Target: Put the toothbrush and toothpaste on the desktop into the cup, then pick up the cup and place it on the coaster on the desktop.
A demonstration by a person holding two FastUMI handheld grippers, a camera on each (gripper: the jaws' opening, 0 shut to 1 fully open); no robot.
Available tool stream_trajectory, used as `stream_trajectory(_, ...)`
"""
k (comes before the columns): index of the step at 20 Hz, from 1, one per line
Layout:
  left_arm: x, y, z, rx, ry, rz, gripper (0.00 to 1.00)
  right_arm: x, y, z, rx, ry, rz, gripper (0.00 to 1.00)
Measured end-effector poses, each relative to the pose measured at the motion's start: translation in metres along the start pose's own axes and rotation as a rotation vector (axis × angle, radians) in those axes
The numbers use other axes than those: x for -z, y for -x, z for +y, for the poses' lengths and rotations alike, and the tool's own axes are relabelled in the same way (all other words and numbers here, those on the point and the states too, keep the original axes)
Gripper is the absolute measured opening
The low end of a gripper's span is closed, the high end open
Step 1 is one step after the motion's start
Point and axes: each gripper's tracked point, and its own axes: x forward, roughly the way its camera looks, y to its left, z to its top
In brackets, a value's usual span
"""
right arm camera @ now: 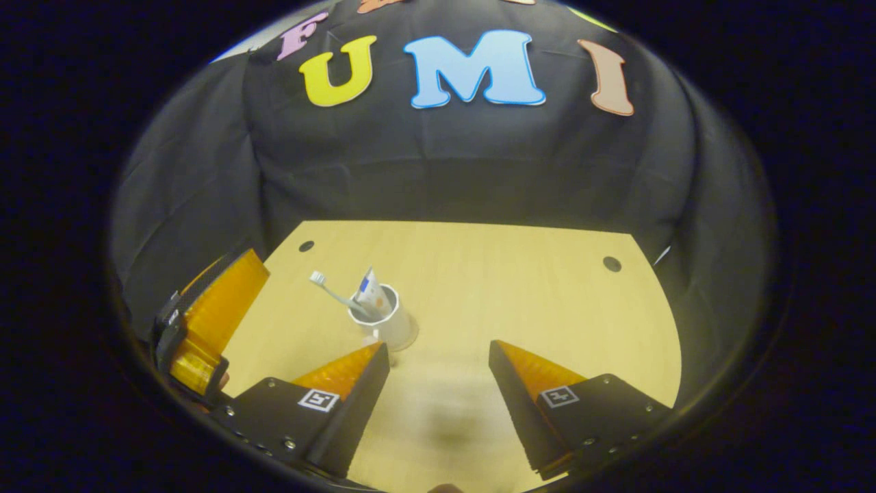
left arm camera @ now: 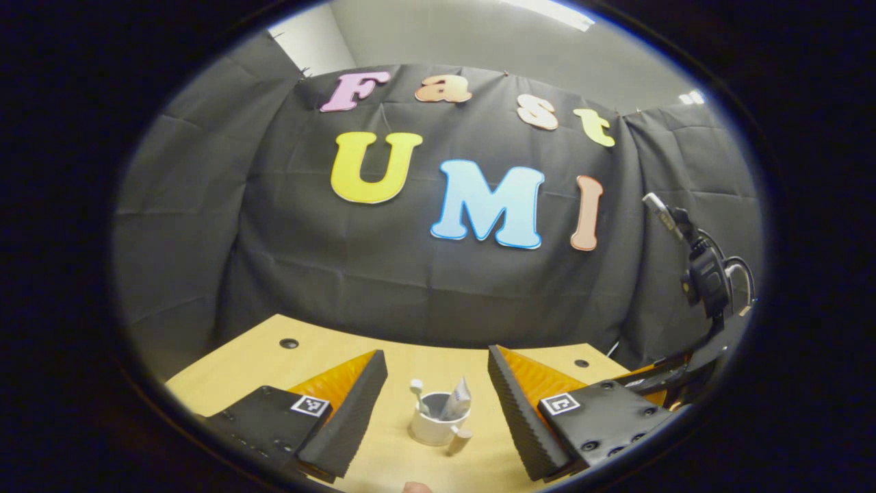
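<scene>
A: At the bottom of the left gripper view, the left gripper [left arm camera: 438,400] has its two fingers spread apart with nothing between the pads; the cup [left arm camera: 438,424] stands on the desktop [left arm camera: 260,356] at 12 o'clock, framed by the fingers but touched by neither.

B: And the other?

A: At the bottom of the right gripper view, the right gripper [right arm camera: 438,383] is likewise apart and empty. The cup [right arm camera: 389,322] lies at about 11 o'clock from it, just beyond the tip of the 9 o'clock finger.

B: Progress?

A: The toothbrush [right arm camera: 335,293] and toothpaste [right arm camera: 373,291] both stand in the cup, so the first stage looks complete. What remains, judging by this, is lifting the cup and setting it on the coaster. No coaster can be made out with certainty; a small pale piece [left arm camera: 458,439] beside the cup's base is too unclear to name.

B: Orientation?

A: In the right gripper view the toothbrush's long axis leans toward 10 o'clock, bristle head uppermost and outside the rim. The toothpaste stands nearly upright, tipped slightly toward 12 o'clock. The cup is upright, mouth upward.
</scene>
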Motion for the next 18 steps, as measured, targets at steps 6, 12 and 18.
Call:
stream_trajectory(6, -0.016, 0.002, -0.033, 0.017, -0.011, -0.04, 0.96, -0.033, 0.04, -0.04, 0.091, 0.039, -0.265, 0.91)
stream_trajectory(12, -0.028, 0.018, -0.045, -0.028, 0.003, -0.102, 0.96, -0.05, 0.066, -0.055, 0.139, 0.148, -0.437, 0.9)
stream_trajectory(18, -0.027, 0.038, -0.053, -0.054, -0.05, -0.142, 0.96, -0.06, 0.085, -0.066, 0.129, 0.169, -0.535, 0.9)
